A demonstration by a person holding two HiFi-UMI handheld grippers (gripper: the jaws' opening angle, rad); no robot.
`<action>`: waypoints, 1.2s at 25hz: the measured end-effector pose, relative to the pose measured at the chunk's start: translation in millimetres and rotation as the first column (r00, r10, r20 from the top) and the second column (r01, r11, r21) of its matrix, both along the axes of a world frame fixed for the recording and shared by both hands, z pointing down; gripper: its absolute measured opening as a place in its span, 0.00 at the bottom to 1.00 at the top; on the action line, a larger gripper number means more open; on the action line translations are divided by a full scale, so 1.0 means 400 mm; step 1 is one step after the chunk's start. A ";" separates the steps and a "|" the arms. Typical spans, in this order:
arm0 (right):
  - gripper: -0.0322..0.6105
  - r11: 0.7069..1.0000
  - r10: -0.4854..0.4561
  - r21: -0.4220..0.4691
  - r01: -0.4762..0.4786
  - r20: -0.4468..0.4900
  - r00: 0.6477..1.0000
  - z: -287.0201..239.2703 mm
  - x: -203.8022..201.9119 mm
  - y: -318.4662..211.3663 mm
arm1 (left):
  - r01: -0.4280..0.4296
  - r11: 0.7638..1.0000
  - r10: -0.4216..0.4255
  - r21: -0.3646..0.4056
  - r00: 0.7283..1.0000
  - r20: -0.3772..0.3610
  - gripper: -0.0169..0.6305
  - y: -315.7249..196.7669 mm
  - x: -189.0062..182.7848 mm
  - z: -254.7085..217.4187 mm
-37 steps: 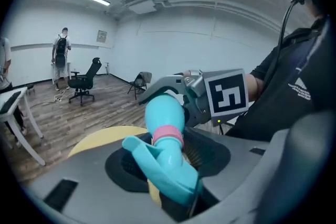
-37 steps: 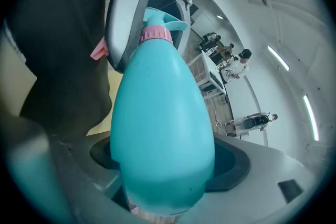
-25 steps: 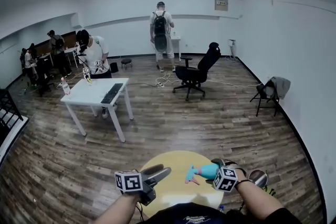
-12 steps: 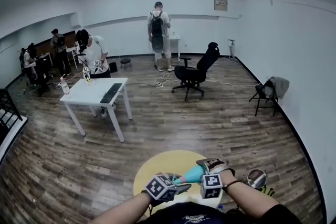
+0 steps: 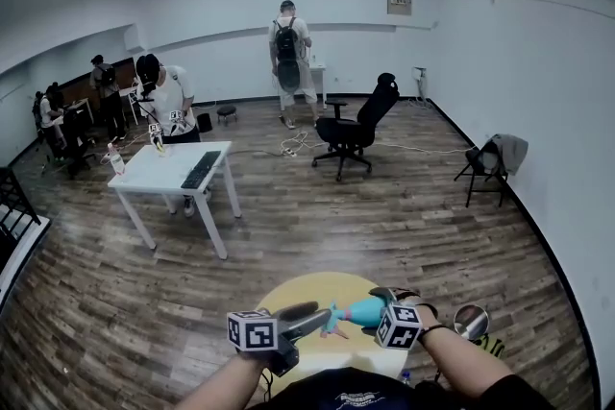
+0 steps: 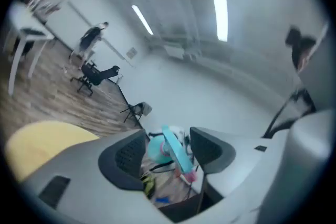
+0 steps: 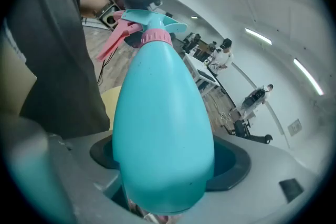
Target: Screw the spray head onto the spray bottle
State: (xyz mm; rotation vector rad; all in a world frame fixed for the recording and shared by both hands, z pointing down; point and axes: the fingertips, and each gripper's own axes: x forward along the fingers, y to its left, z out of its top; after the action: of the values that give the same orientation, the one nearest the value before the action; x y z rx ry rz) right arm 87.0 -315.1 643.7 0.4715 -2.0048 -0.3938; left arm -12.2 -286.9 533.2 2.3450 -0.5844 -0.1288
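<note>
— Where is the spray bottle (image 7: 163, 123)?
— Your right gripper (image 7: 168, 165) pinches its body, fingers tight on both sides. The spray head (image 7: 149, 21) sits on its neck, over the yellow bench (image 5: 288, 293).
— And your left gripper (image 5: 313, 315)?
— Fingers spread, just been opening; the spray head shows between them, unpinched.

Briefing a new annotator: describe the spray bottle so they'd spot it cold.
At the bottom of the head view, a round yellow table stands on the wood floor. Over it, the right tongs grip the spray bottle by its fat end. It is the only teal, egg-shaped thing there, with a pink collar and pink trigger.
</note>
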 end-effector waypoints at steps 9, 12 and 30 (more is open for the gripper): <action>0.73 0.990 -0.035 0.136 0.049 -0.107 0.994 -0.027 0.001 -0.006 | -0.123 0.984 0.109 -0.128 0.988 -0.110 0.51 0.031 0.025 0.042; 0.74 0.972 -0.096 0.197 0.132 -0.185 0.978 -0.016 -0.061 -0.012 | -0.160 0.987 0.153 0.017 0.966 0.209 0.34 0.053 0.104 0.092; 0.73 0.995 0.101 -0.016 -0.102 -0.048 0.994 0.047 0.124 -0.009 | 0.112 0.993 -0.115 -0.038 0.991 -0.067 0.45 -0.010 -0.144 -0.004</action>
State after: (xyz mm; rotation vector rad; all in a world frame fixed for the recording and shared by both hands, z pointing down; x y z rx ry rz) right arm 136.8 -318.7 662.3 0.5452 -1.9287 -0.3204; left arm -69.7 -291.0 531.6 2.2649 -0.6808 -0.2490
